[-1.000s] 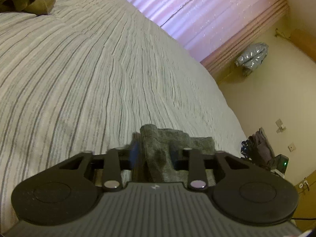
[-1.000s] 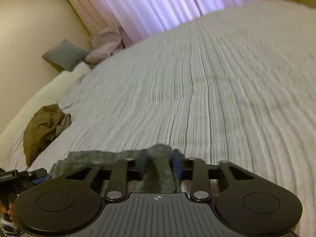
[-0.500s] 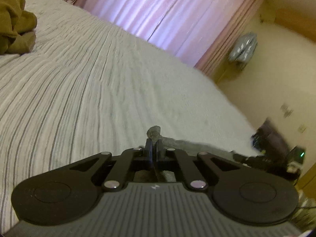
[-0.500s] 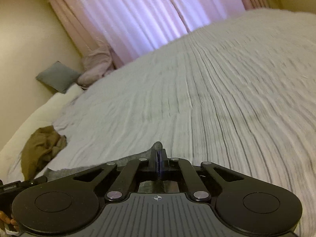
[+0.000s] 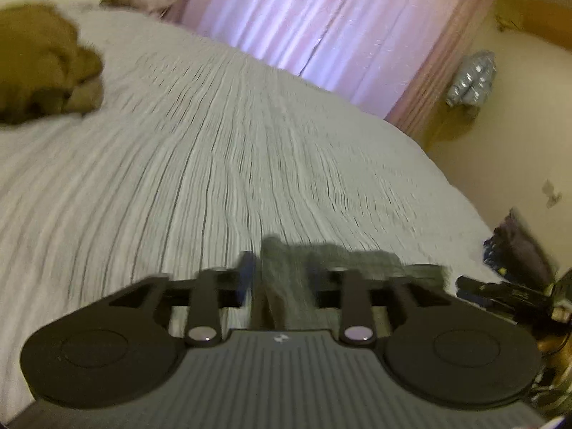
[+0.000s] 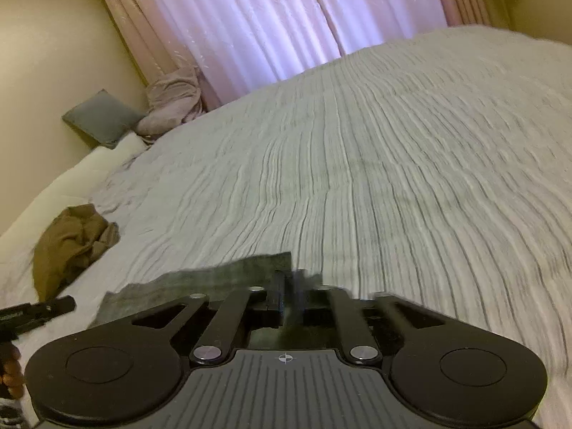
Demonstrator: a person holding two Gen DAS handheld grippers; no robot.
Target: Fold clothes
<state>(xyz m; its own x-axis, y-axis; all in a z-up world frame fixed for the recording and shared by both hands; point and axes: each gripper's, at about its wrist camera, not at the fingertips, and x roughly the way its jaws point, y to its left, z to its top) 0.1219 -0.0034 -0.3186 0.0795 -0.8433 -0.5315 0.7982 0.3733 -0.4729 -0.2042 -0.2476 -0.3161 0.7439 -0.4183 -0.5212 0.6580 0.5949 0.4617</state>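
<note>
Grey cloth (image 5: 286,279) flat on striped bedspread (image 5: 214,164) at near edge, lying between jaws of both tools – left gripper (image 5: 277,271) opening, right gripper (image 6: 291,286) opening, pads of neither seen pressing fabric. Left view alone: silver bag (image 5: 472,78) on wall, clutter at bed's right. Right view alone: grey pillow (image 6: 102,118); brown garment (image 6: 71,239) in both.

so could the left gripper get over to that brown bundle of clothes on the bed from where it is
Probably yes. Only bare striped bedspread lies between the left gripper and the brown clothes. Its jaws are opening, but the grey garment sits between them and must drop clear first.
</note>
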